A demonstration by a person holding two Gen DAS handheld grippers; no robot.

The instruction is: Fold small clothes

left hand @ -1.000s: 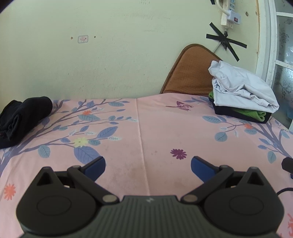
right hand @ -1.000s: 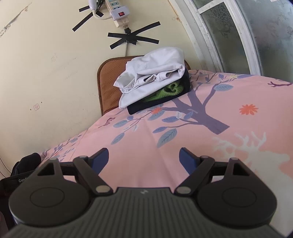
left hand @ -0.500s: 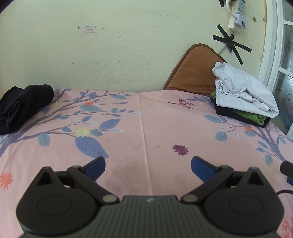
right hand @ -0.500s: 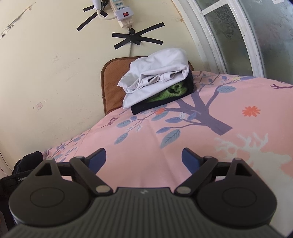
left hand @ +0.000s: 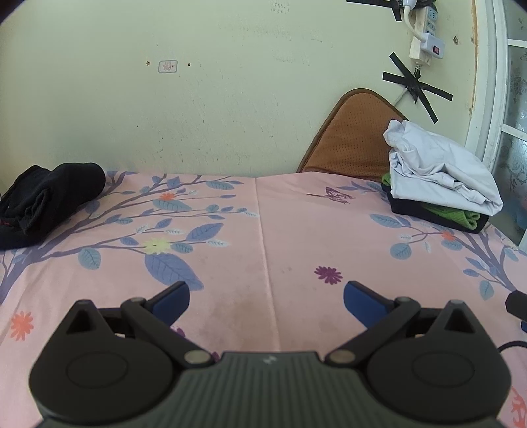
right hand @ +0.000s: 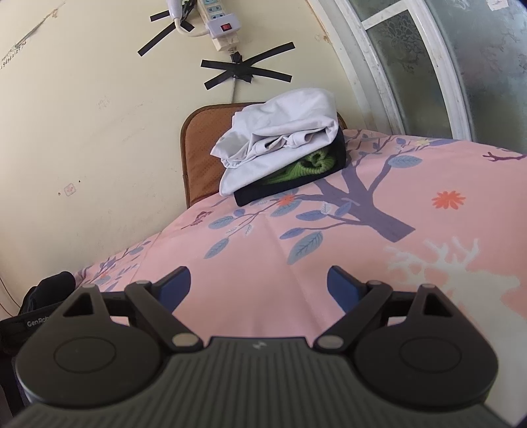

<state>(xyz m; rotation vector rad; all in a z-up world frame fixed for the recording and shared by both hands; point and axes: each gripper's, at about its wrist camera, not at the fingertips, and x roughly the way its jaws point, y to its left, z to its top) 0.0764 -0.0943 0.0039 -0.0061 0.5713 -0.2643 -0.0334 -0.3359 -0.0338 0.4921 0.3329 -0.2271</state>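
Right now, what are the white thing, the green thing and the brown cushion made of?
White garment: looks like thin, smooth woven cloth, matte, with soft creases and rolled edges.
Green garment: probably a knit; it shows chunky ribs and a fuzzy surface.
Brown cushion: seems a mesh or perforated fabric, dotted with tiny holes, with a darker piped edge. Its filling is hidden.

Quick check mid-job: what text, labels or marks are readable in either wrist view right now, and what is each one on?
"GenRob", cut off by the right gripper's body: white print on the black device at the left edge, right wrist view.
Small white logo mark, no letters: on the left gripper body and the right gripper body.
Faint marks high on the wall: too blurred to read.
Small wall sticker: too small to read.
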